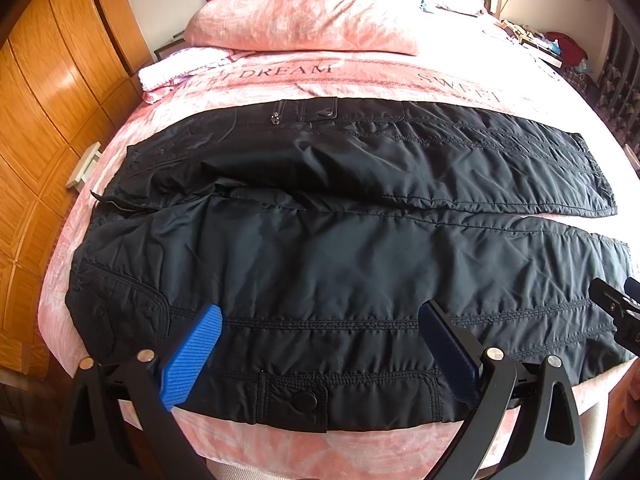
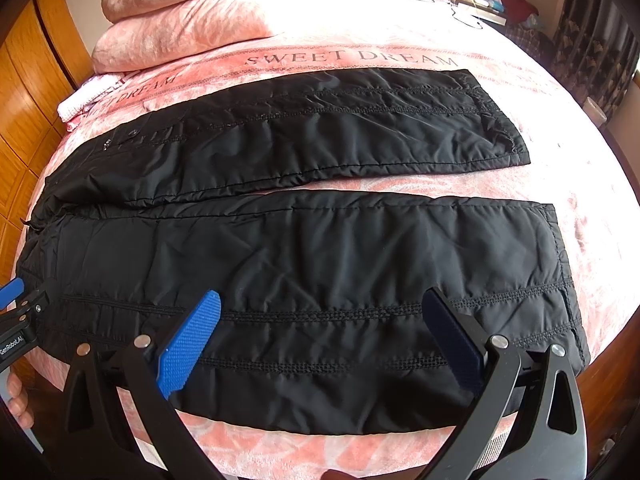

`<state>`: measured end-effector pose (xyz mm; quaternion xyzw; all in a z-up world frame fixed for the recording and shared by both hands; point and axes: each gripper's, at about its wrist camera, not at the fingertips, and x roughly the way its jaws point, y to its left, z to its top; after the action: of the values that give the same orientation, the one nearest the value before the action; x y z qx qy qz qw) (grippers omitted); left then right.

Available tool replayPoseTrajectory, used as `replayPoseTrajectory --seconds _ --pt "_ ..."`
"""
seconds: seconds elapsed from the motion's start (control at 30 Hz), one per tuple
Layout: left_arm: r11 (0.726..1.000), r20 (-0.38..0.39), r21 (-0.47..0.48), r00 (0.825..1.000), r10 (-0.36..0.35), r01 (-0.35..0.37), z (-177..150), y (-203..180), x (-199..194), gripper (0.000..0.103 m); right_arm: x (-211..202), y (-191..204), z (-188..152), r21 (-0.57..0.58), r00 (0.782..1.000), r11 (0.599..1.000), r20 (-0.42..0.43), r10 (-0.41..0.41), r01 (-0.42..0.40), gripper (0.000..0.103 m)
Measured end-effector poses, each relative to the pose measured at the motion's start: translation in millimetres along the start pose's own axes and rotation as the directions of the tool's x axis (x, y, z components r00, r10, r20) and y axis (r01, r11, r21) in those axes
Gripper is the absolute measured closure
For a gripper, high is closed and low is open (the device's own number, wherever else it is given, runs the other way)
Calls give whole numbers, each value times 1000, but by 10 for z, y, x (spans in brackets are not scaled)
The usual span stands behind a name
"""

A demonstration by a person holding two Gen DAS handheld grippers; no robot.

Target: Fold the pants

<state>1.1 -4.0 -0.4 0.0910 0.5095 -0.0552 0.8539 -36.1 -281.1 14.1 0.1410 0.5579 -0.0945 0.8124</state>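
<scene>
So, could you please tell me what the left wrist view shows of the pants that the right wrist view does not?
Only the left wrist view shows the waist end and the snap pocket flap at the near edge.

Only the right wrist view shows the near leg's whole hem and the printed words SWEET DREAM in full.

Both show the black pants lying flat on the pink bed with legs apart, pillows behind, and the left gripper and right gripper open.

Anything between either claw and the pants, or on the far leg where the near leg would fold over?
Nothing visible. The left claw and right claw are both open over the near edge of the black pants, bare fabric between their fingers. The far leg lies flat on the pink bedspread, with nothing on it.
</scene>
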Motion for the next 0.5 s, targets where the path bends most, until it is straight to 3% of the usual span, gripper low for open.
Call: replayPoseTrajectory --seconds 0.5 --pt "1000 -1 5 1000 2 -2 -3 -4 55 4 23 2 -7 2 1000 1000 -3 4 -4 2"
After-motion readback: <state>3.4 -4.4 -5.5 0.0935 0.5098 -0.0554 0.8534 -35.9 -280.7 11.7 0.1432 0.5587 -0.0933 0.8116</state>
